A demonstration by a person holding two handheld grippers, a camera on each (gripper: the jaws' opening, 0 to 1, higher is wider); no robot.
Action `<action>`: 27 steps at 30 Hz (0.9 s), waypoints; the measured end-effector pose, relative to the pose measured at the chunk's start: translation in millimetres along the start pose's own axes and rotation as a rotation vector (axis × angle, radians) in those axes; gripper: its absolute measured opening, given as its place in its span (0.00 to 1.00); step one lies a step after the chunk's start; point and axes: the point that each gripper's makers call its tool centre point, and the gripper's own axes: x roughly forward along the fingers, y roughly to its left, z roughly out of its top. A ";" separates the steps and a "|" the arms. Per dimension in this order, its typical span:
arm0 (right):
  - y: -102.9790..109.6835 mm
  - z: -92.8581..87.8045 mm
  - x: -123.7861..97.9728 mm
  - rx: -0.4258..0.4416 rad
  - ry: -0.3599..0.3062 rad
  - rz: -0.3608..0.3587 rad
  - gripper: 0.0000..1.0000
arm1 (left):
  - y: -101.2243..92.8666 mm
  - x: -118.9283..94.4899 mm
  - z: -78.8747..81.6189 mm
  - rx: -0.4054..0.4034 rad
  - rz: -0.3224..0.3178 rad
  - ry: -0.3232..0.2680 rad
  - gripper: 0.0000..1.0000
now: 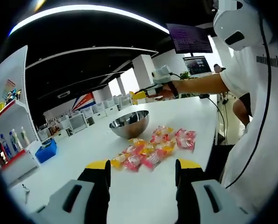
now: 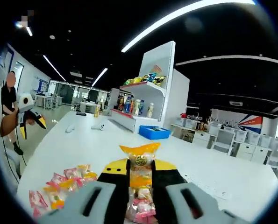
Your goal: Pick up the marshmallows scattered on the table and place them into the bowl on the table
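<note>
Several marshmallow packets [image 1: 150, 150] in pink, orange and yellow wrappers lie scattered on the white table [image 1: 185, 114], just in front of a steel bowl [image 1: 129, 123]. My left gripper [image 1: 143, 169] hovers open near the packets, with nothing between its yellow-tipped jaws. My right gripper [image 2: 139, 176] is shut on an orange marshmallow packet [image 2: 139, 161], and a pink packet [image 2: 141, 211] shows lower between the jaws. In the left gripper view the right gripper [image 1: 146, 95] is held out beyond the bowl in a person's hand. More packets [image 2: 59, 186] lie at the lower left of the right gripper view.
A person in a white shirt [image 1: 255, 116] stands at the table's right edge. A white shelf with bottles [image 2: 148, 100] and a blue box [image 2: 153, 132] stand beyond the table. The left gripper [image 2: 29, 117] shows at the far left. Small white items [image 2: 97, 126] lie on the table.
</note>
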 end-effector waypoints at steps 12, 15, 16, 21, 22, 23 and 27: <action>2.7 -22.5 9.7 0.023 0.028 -0.015 0.19 | 0.7 1.6 -4.3 -0.004 0.005 0.015 0.56; -0.5 -28.0 10.3 0.032 0.051 -0.025 0.20 | 2.0 0.6 -3.7 -0.004 0.010 0.014 0.56; -1.9 -30.4 10.3 0.036 0.060 -0.030 0.21 | 2.4 0.2 -3.5 -0.004 0.012 0.013 0.56; -2.1 -33.1 9.7 0.064 0.055 -0.041 0.25 | 3.5 0.2 -7.0 -0.007 0.016 0.023 0.56; -2.4 -34.1 9.8 0.063 0.057 -0.040 0.27 | 3.7 0.4 -7.5 -0.007 0.016 0.026 0.56; -1.9 -34.9 9.9 0.062 0.059 -0.037 0.28 | 3.7 0.5 -7.5 -0.006 0.016 0.028 0.56; 1.4 -33.8 8.8 0.061 0.055 -0.030 0.30 | 3.8 -0.1 -4.6 -0.003 0.016 0.023 0.56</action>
